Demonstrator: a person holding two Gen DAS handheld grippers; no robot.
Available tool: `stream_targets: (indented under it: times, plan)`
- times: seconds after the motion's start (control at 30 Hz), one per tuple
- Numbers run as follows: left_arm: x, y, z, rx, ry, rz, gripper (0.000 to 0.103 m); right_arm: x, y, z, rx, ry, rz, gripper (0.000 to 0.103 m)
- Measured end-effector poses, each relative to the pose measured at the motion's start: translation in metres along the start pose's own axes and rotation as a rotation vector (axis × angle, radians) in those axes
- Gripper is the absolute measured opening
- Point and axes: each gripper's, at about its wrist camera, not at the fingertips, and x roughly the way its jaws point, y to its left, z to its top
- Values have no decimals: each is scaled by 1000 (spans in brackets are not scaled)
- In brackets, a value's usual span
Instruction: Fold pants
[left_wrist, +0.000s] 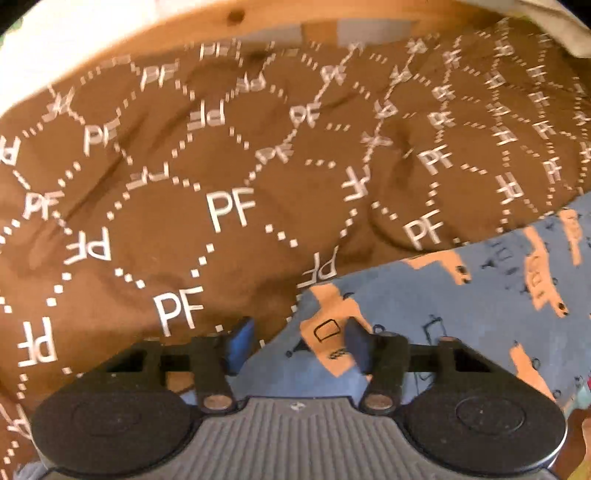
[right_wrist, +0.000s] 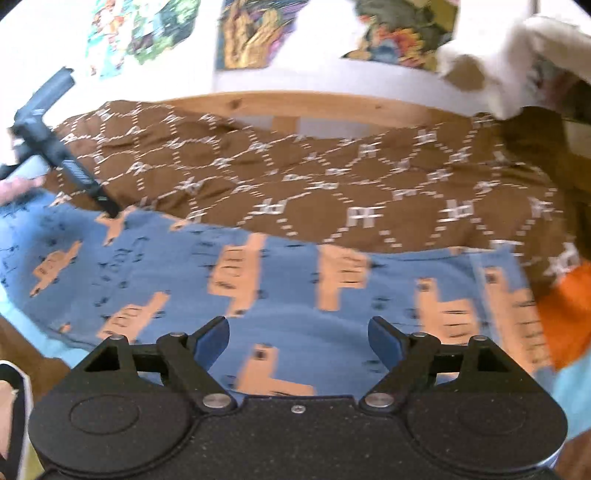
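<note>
The pants (right_wrist: 295, 295) are blue with orange truck prints and lie flat on a brown bedspread (right_wrist: 295, 177) with white PF marks. In the left wrist view the pants (left_wrist: 461, 306) fill the lower right. My left gripper (left_wrist: 299, 339) is open, low over the pants' upper edge where they meet the bedspread (left_wrist: 184, 184). It also shows in the right wrist view (right_wrist: 107, 210), tips down at the pants' far left corner. My right gripper (right_wrist: 299, 332) is open and empty, just above the pants' near part.
A wooden bed frame (right_wrist: 295, 103) runs along the far side, with a white wall and colourful posters (right_wrist: 255, 33) behind. A white cloth (right_wrist: 517, 66) hangs at the upper right. An orange item (right_wrist: 569, 314) lies at the pants' right end.
</note>
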Motion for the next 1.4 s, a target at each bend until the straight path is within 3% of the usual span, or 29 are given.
stream_targets:
  times: [0.17,0.3,0.57,0.8,1.1,1.13,1.17,1.4]
  plan:
    - [7,7,9,-40,37,-80,52,-2,11,-7,-20,22,38,89]
    - [-2,12,12,-72,12,-102,60,0,6,-9,12,29,24,89]
    - [23,7,21,-105,93,-90,40,8,19,5,15,8,15,87]
    - [20,24,24,-188,98,-123,39,16,35,-3,-22,78,48,84]
    - [32,36,28,-269,116,-169,36,17,32,-7,-3,75,67,85]
    - [33,35,28,-264,112,-158,28,17,31,-7,-3,74,67,85]
    - [32,31,28,-242,106,-133,8,16,32,-7,-4,73,66,85]
    - [-10,-19,26,3,-113,75,6,17,36,-8,-36,81,42,84]
